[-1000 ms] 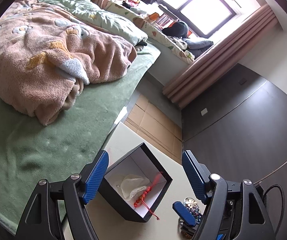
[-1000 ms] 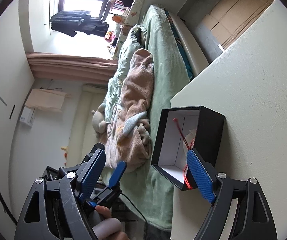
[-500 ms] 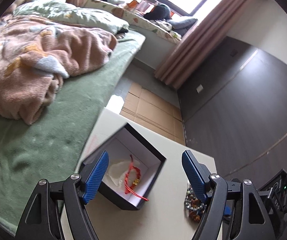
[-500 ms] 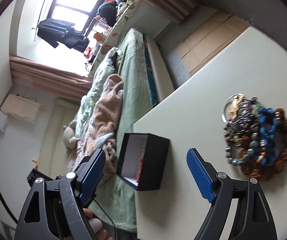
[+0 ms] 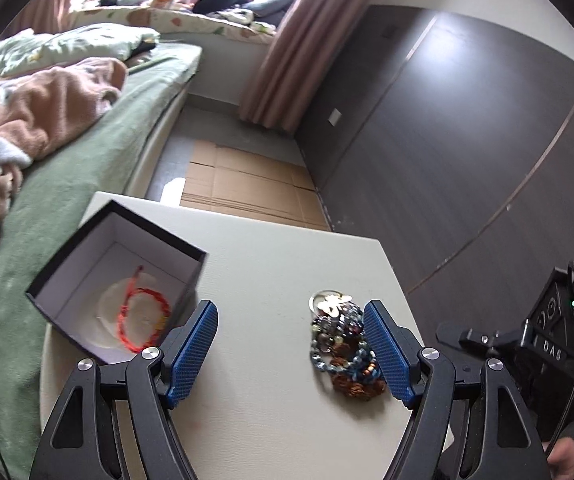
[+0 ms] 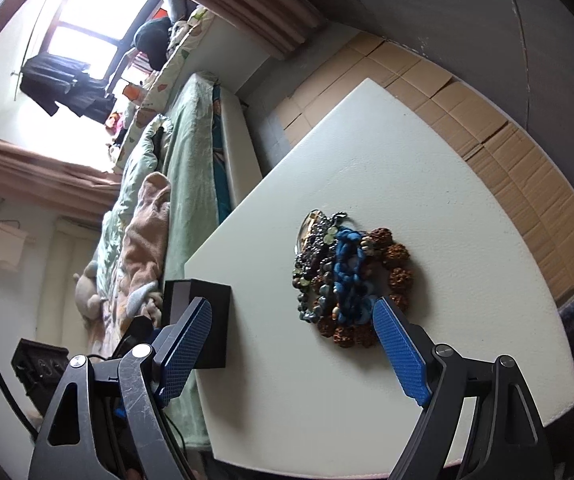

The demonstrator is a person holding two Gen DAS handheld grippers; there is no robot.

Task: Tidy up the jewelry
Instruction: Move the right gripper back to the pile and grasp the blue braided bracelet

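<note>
An open black box (image 5: 87, 248) with a white inside sits at the left of the small white table (image 5: 271, 248). A red cord bracelet (image 5: 143, 318) lies inside it. A pile of beaded bracelets (image 5: 341, 348) lies on the table to the right. My left gripper (image 5: 293, 350) is open and empty above the table, between box and pile. In the right wrist view the pile (image 6: 347, 276) lies just beyond my open, empty right gripper (image 6: 291, 348), and the box (image 6: 203, 316) is seen from its side.
A bed with a green sheet (image 5: 75, 168) and a pink blanket (image 5: 27, 116) runs along the table's left. Flattened cardboard (image 5: 243, 184) covers the floor beyond the table. A dark wall (image 5: 467, 152) stands at the right. The right gripper's body (image 5: 547, 352) is at the table's right edge.
Both cameras have swung from the box toward the bracelet pile, which is now in full view. The red bracelet stays in the box. Both grippers stay open.
</note>
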